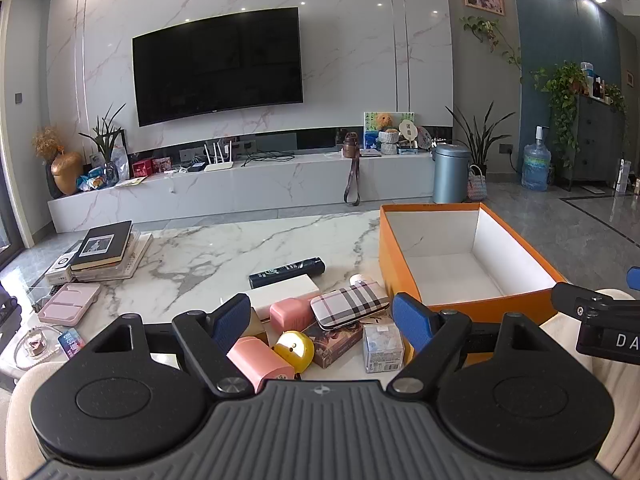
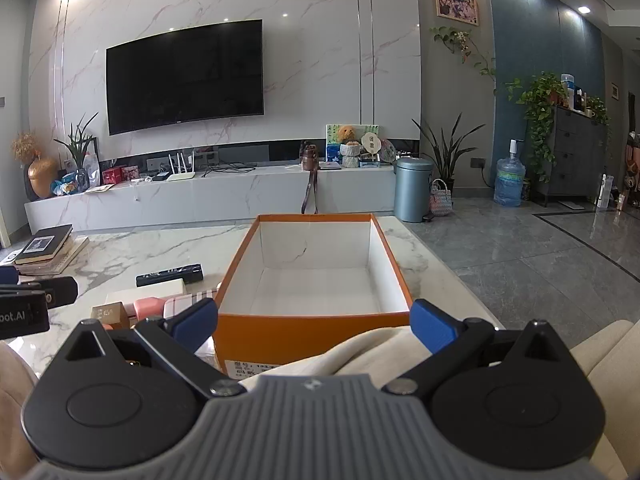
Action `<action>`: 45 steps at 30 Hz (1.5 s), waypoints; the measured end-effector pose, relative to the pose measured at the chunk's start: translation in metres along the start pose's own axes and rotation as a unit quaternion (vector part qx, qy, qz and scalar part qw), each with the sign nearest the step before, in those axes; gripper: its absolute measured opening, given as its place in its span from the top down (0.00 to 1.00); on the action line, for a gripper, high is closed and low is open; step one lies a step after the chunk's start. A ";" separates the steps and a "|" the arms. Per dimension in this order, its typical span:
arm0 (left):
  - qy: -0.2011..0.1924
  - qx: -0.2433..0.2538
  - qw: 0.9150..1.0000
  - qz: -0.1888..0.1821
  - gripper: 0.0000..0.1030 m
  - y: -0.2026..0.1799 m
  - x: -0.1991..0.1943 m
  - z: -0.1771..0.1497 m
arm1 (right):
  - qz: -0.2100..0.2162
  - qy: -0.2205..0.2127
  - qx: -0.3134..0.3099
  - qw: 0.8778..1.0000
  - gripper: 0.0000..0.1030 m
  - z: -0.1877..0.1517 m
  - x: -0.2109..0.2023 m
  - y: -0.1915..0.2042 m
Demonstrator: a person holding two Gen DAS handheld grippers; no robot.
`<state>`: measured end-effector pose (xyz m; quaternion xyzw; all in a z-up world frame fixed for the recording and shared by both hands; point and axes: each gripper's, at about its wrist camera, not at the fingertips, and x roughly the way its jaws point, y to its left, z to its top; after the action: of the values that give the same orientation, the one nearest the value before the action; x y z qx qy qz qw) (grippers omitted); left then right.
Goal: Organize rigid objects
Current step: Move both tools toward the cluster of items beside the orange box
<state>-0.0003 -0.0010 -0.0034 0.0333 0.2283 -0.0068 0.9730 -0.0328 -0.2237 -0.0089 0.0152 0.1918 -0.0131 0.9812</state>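
Note:
An orange box [image 1: 404, 276] with a white, bare inside stands on the marble table [image 1: 224, 248]; it also shows in the right wrist view [image 2: 304, 330]. My left gripper [image 1: 322, 320] is open and empty, above a pile of small items: two pink cases [image 1: 260, 360], a yellow round toy [image 1: 296, 350], a plaid case [image 1: 350, 304], a small printed carton [image 1: 382, 348], a white flat box [image 1: 284, 290] and a black tube [image 1: 286, 272]. My right gripper [image 2: 314, 322] is open and empty, in front of the orange box's near wall.
A stack of books [image 1: 106, 250] and a pink tray [image 1: 70, 302] lie at the table's left. A beige cushion [image 2: 360, 350] lies below the right gripper. The TV wall, a low cabinet and a blue bin [image 1: 450, 174] stand beyond the table.

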 end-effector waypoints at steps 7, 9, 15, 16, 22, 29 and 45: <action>0.000 0.000 1.000 0.000 0.08 0.001 0.001 -0.001 | 0.000 0.002 -0.001 1.000 0.01 -0.001 0.005 0.000; 0.000 0.000 1.000 0.001 0.08 0.001 0.002 -0.002 | 0.000 0.002 -0.001 1.000 0.01 -0.001 0.006 0.000; 0.000 0.000 1.000 0.001 0.08 0.000 0.001 0.001 | 0.000 0.005 -0.003 1.000 0.01 -0.005 0.008 0.002; 0.000 0.000 1.000 0.001 0.08 0.000 0.001 0.001 | 0.000 0.005 -0.003 1.000 0.01 -0.005 0.008 0.002; 0.001 -0.002 1.000 0.001 0.08 0.003 0.003 -0.001 | 0.000 0.008 -0.006 1.000 0.01 -0.003 0.009 0.002; 0.004 -0.004 1.000 0.001 0.08 0.006 0.003 -0.002 | 0.001 0.011 -0.010 1.000 0.01 -0.001 0.008 0.004; 0.026 -0.013 1.000 -0.009 0.08 0.008 0.009 -0.007 | 0.011 0.026 -0.020 0.999 0.01 0.000 0.013 0.008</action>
<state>0.0051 0.0075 -0.0137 0.0188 0.2540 -0.0120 0.9670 -0.0207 -0.2157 -0.0135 -0.0020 0.2174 0.0018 0.9761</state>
